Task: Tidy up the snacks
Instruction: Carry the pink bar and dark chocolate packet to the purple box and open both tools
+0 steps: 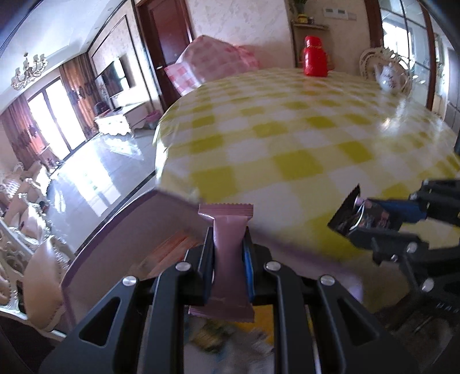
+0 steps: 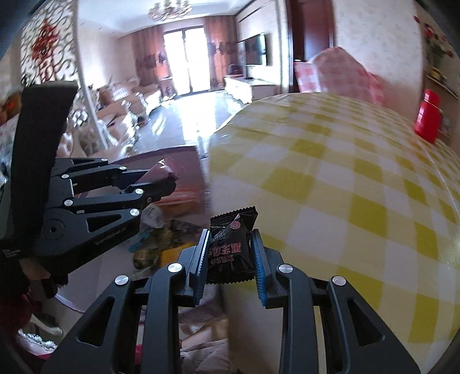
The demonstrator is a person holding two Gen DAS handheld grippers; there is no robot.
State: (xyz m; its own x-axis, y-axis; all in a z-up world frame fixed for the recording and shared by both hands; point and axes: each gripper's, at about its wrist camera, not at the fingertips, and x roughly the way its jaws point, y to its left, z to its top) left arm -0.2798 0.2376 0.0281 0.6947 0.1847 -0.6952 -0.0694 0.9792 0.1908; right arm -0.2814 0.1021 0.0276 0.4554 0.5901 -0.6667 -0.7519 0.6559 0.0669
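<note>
Jaws on both grippers were squeezed tight. The left gripper (image 1: pixel 228 244) held a pink snack bar (image 1: pixel 227 241) upright by its middle. The right gripper (image 2: pixel 230 253) pinched a black snack packet (image 2: pixel 231 247). Both snacks hung over the worktop (image 1: pixel 302 138) edge, near a purple box (image 1: pixel 161 218) with more snacks, probably ready for sorting.

A home: a living room with chandelier (image 2: pixel 169 8), TV (image 2: pixel 254 49), sofas (image 2: pixel 123 97), curtains (image 2: pixel 143 57), beside a gingham-covered bench (image 2: pixel 345 172).

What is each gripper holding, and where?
Left gripper: pink snack bar, clamped mid-length. Right gripper: black snack packet, pinched at its sides.
</note>
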